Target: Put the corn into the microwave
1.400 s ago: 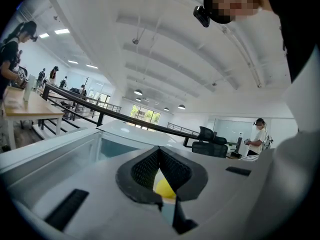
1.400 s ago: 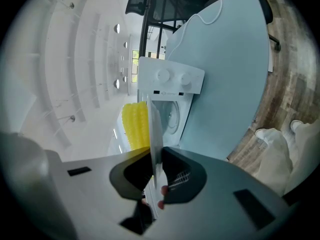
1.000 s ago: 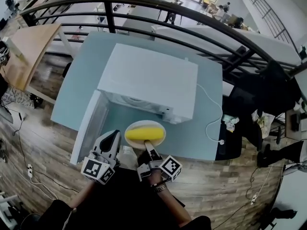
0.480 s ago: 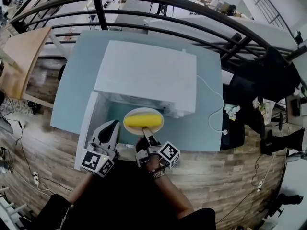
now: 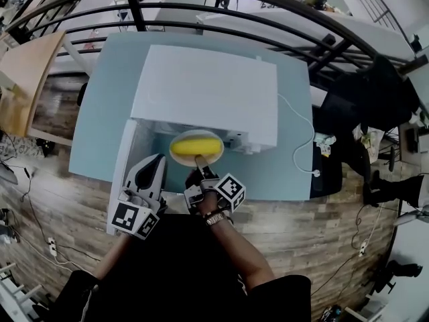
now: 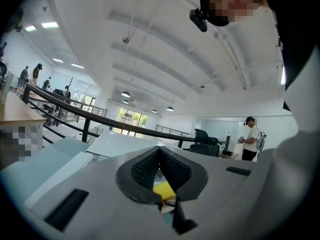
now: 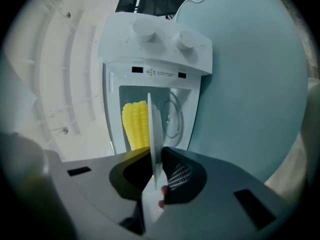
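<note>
One yellow corn cob (image 5: 196, 145), crosswise on one round white plate (image 5: 177, 158), long axis left to right. Sits just ahead of the right gripper (image 5: 199, 159), clamped on the plate's near rim, at the mouth of one white box microwave (image 5: 208, 92) with its white door (image 5: 124, 173) open to the left. Likely needs a straight push forward. Left gripper (image 5: 157, 161) beside, jaws together, empty, farther off.

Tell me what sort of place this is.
Probably an open-plan office or lab, perhaps on an upper level. A black railing borders the space. An office chair and a standing person show in the left gripper view. The microwave sits on a pale blue table.
</note>
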Demonstrator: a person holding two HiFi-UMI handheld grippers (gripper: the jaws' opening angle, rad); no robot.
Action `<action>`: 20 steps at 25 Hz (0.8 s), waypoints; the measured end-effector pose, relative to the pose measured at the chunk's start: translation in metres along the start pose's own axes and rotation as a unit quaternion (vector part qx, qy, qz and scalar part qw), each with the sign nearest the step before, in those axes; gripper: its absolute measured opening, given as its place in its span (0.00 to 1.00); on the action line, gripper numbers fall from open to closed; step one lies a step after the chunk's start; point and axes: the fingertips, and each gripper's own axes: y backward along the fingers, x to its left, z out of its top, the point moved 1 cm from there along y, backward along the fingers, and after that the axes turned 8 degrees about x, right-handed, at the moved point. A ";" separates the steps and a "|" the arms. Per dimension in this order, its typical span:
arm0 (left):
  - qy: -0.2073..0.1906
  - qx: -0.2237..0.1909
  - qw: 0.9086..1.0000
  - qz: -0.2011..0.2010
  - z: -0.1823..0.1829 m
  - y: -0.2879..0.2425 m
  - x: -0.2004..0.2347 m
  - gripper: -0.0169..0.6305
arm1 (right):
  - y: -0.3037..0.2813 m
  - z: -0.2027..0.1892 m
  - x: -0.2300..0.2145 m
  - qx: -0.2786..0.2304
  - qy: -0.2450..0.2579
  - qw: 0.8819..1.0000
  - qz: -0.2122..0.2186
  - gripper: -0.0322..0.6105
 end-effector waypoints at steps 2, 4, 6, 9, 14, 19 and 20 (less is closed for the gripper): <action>0.002 0.000 1.000 0.002 0.000 0.001 0.002 0.03 | -0.009 0.002 -0.002 -0.004 0.003 1.000 0.002 0.11; 0.003 0.001 1.000 0.002 0.000 0.000 0.004 0.03 | -0.018 0.006 -0.004 -0.011 0.003 1.000 0.003 0.11; 0.002 0.001 1.000 0.003 0.001 -0.002 0.003 0.03 | -0.026 0.010 -0.007 -0.019 -0.003 1.000 0.004 0.11; 0.000 0.001 1.000 0.003 0.000 -0.003 0.003 0.03 | -0.037 0.015 -0.014 -0.031 -0.011 0.999 0.005 0.11; -0.001 0.000 1.000 -0.004 0.000 -0.003 0.001 0.03 | -0.054 0.023 -0.025 -0.053 -0.023 0.998 0.000 0.11; 0.003 0.003 1.000 -0.006 -0.002 -0.010 0.002 0.03 | -0.072 0.035 -0.035 -0.067 -0.030 0.997 -0.014 0.11; 0.004 0.004 1.000 -0.006 -0.003 -0.009 0.002 0.03 | -0.074 0.035 -0.037 -0.068 -0.029 0.997 -0.017 0.11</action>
